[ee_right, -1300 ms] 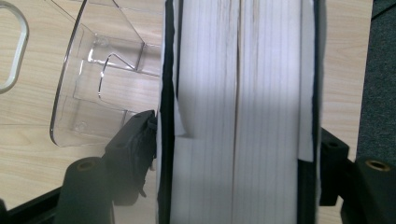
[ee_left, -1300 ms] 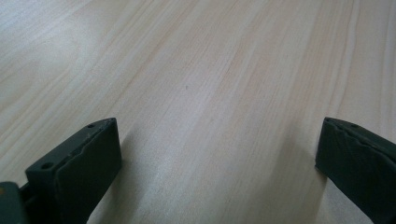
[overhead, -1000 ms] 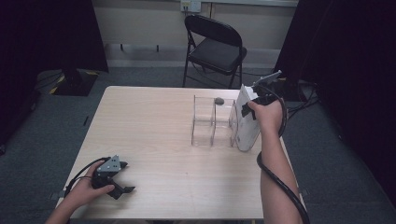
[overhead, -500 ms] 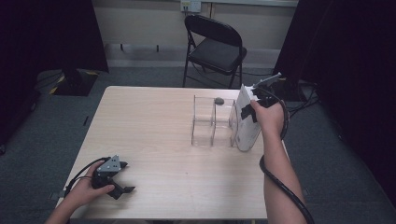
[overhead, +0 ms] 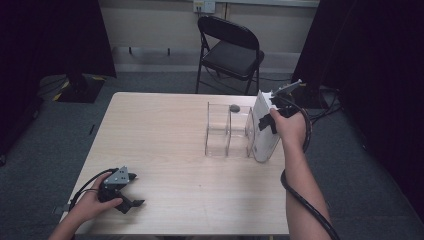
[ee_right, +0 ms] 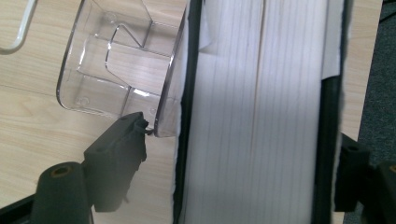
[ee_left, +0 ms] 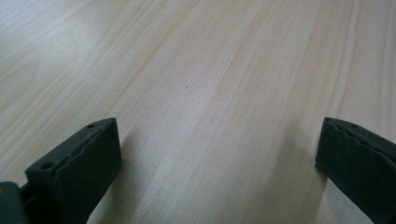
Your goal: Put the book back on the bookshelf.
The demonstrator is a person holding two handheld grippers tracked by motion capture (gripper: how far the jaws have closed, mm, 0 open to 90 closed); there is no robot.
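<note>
A thick white book (overhead: 264,131) with dark covers stands upright on the table, against the right end of a clear plastic organizer (overhead: 227,131). My right gripper (overhead: 268,119) comes down over the book's top edge. In the right gripper view the book (ee_right: 257,93) lies between the jaws. The left finger (ee_right: 116,154) stands off the cover by a small gap and touches the organizer's rim (ee_right: 161,116). These jaws have just been opening, and the gripper is open. My left gripper (overhead: 133,190) rests open on the table's near left corner, with bare wood between its pads (ee_left: 79,163).
A small grey object (overhead: 234,107) sits at the organizer's far side. The wooden table (overhead: 160,130) has free room across its left and middle. A black folding chair (overhead: 230,50) stands beyond the far edge. The right gripper's cable (overhead: 300,197) hangs by the forearm.
The right hand has shifted only slightly at the top of the book. The book stays upright by the organizer. The left hand and gripper have not moved.
</note>
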